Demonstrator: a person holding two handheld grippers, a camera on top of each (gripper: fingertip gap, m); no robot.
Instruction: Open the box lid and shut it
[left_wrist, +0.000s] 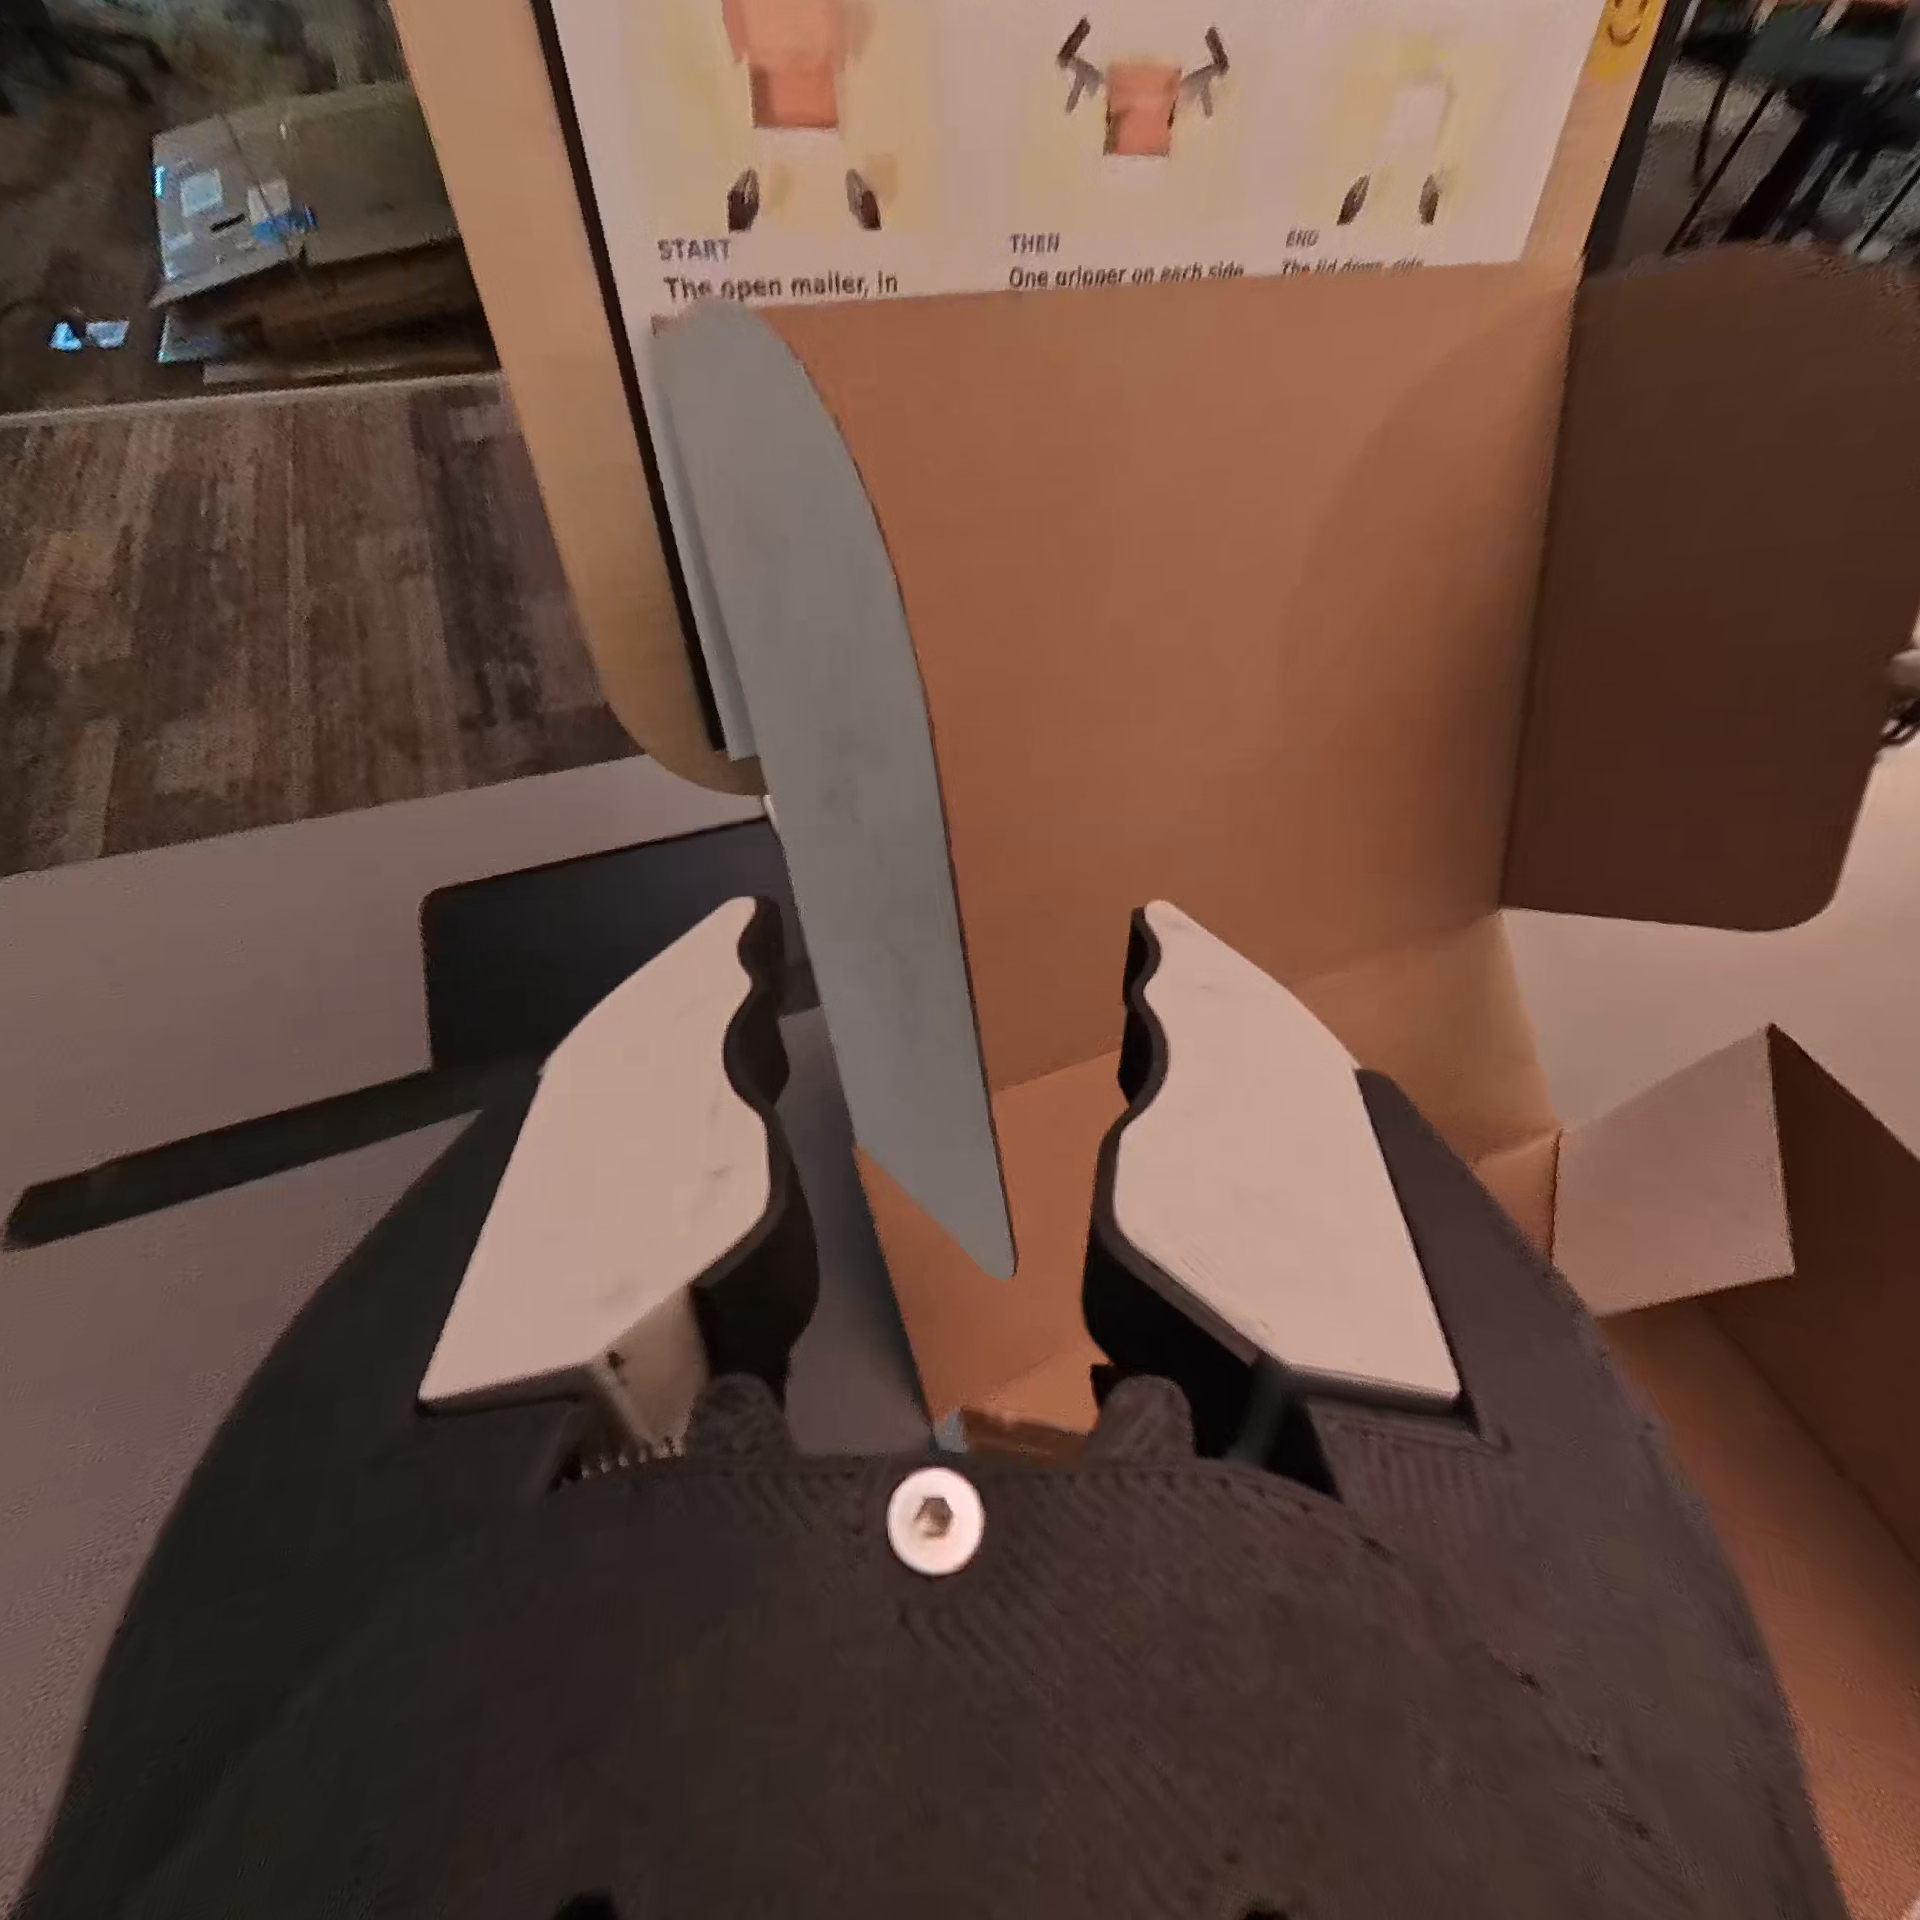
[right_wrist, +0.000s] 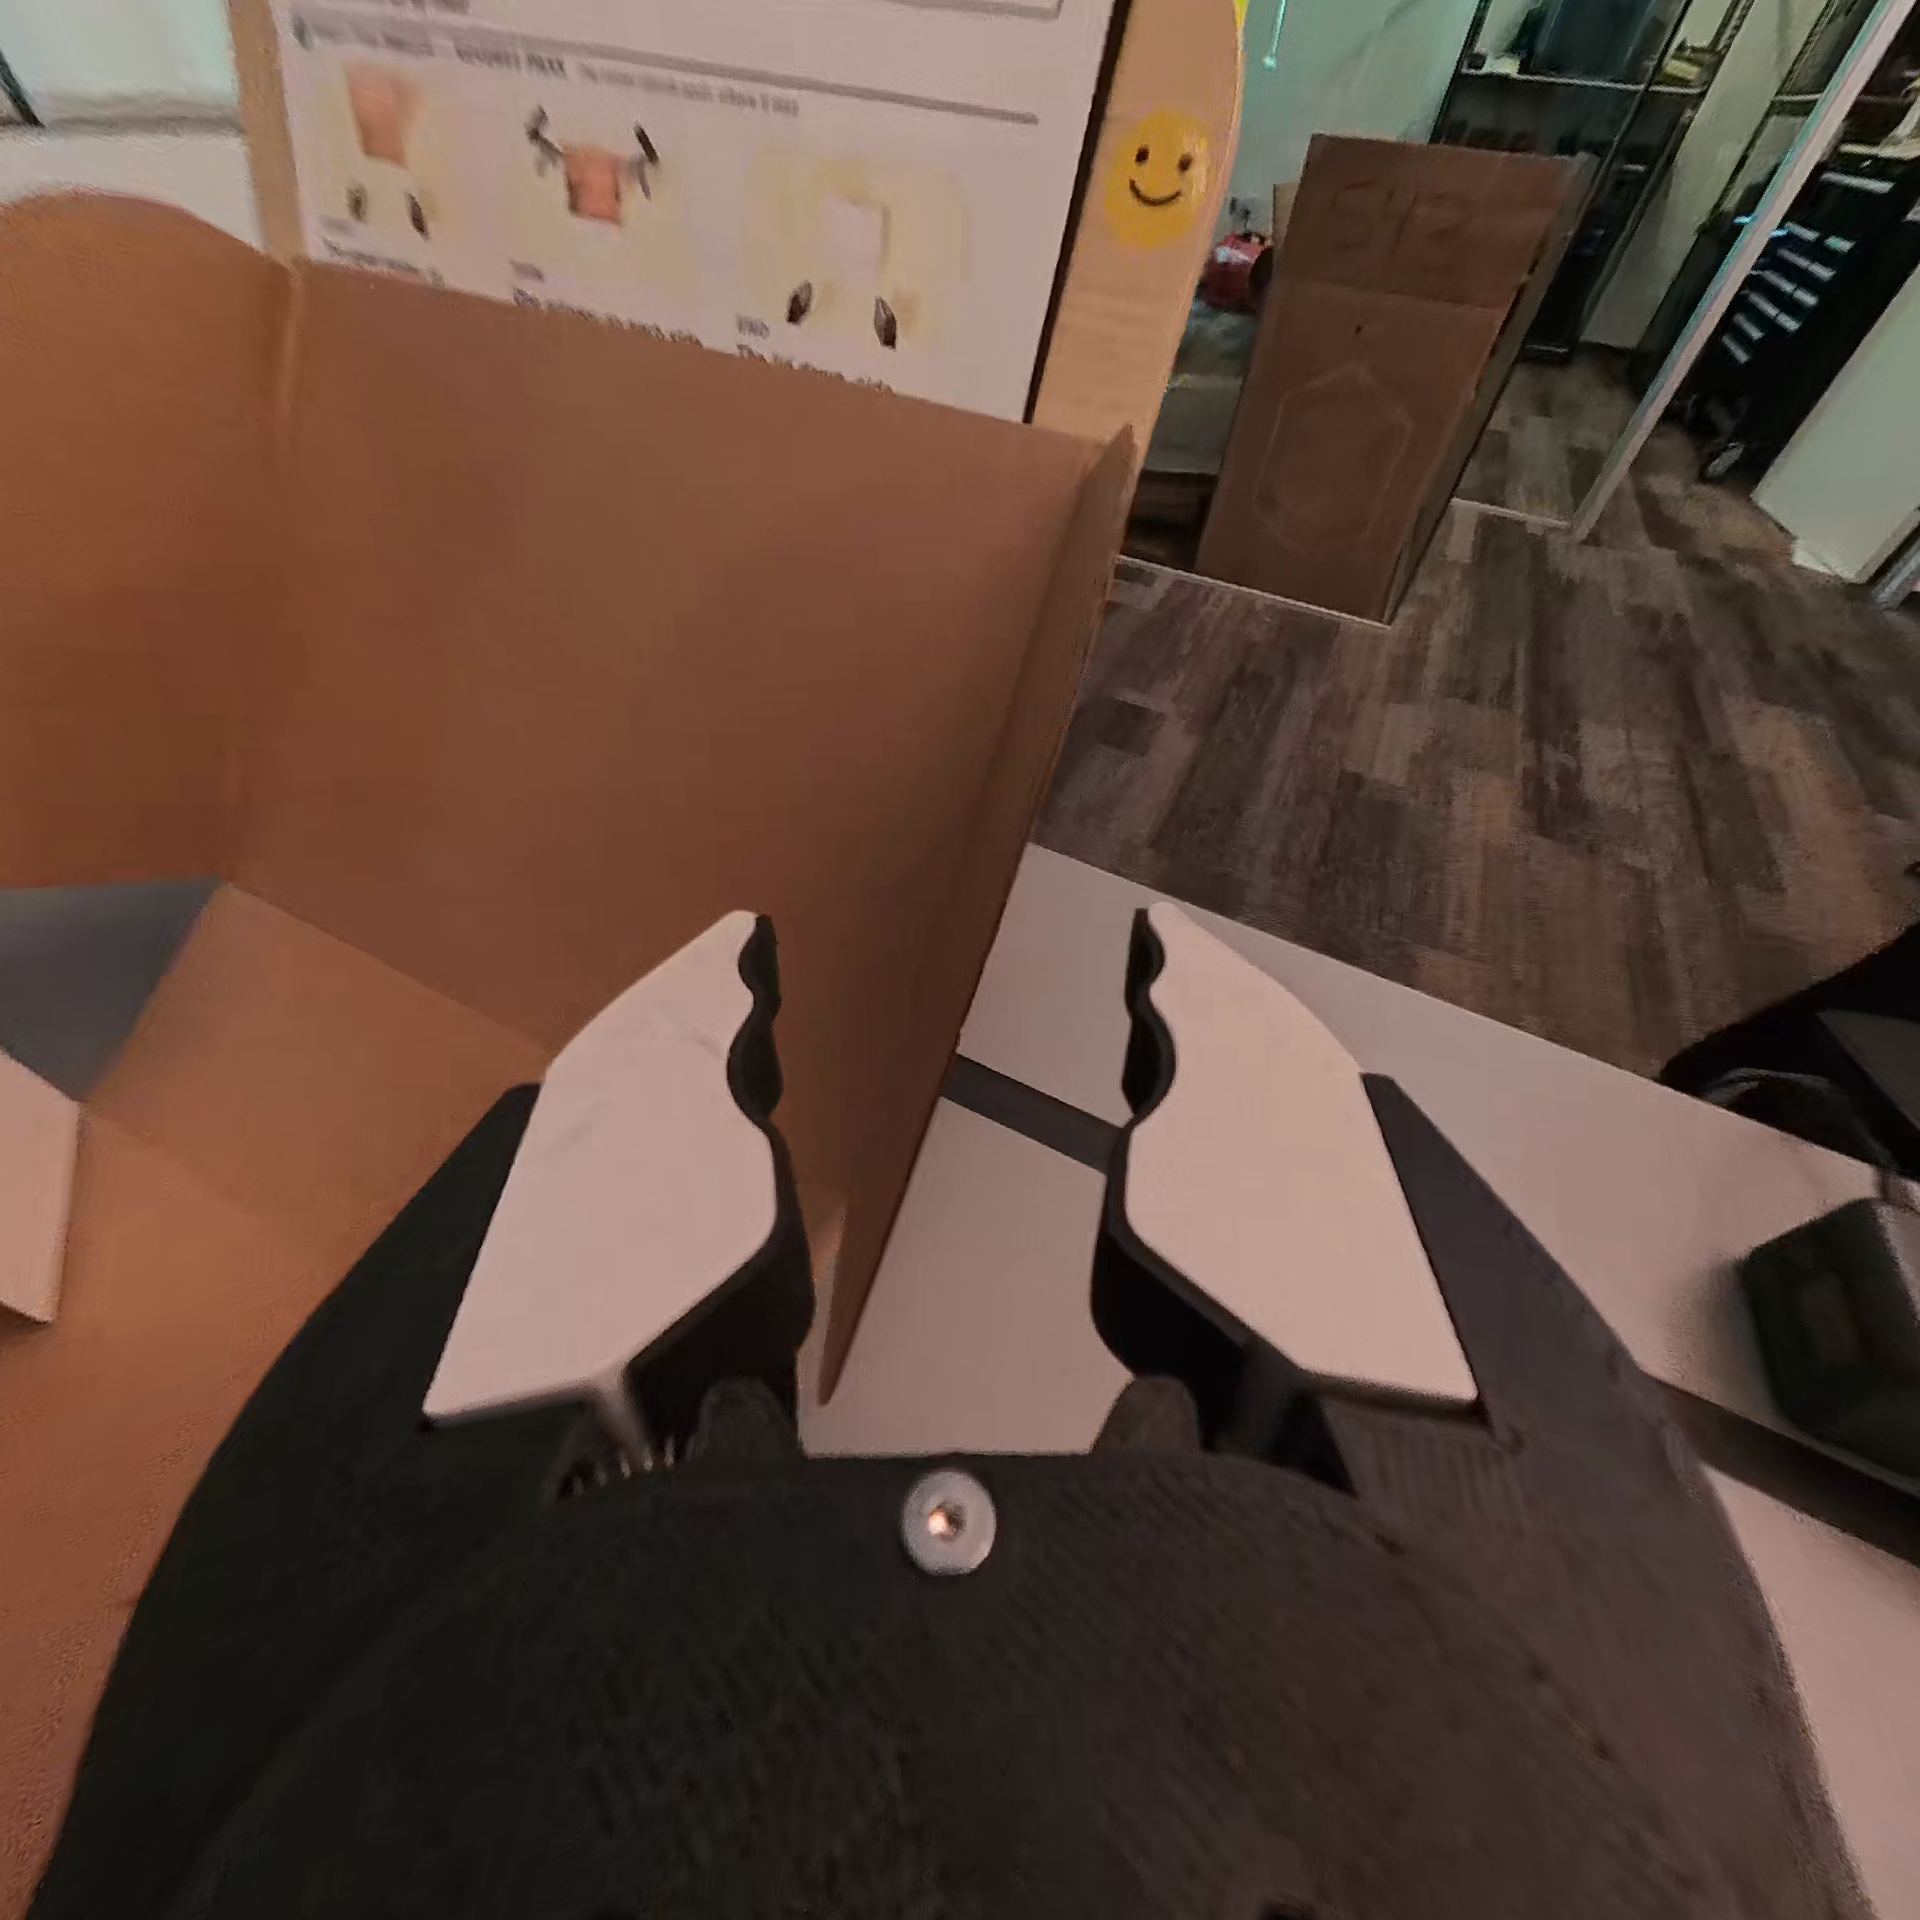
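A brown cardboard mailer box stands open, its lid (left_wrist: 1226, 623) upright at the back; the lid also shows in the right wrist view (right_wrist: 540, 623). The lid's left side flap (left_wrist: 831, 779), grey-blue on its outer face, stands edge-on between the jaws of my left gripper (left_wrist: 951, 914), which is open around it without touching. The lid's right side flap (right_wrist: 977, 831) stands edge-on between the jaws of my right gripper (right_wrist: 951, 925), also open. The box floor (right_wrist: 260, 1091) lies low at left.
A cardboard board with an instruction sheet (left_wrist: 1039, 135) stands behind the box. The box rests on a white table (right_wrist: 1049, 997) with a dark mat (left_wrist: 582, 956). A loose front flap (left_wrist: 1673, 1174) sticks up at right. A dark object (right_wrist: 1829, 1340) lies on the table.
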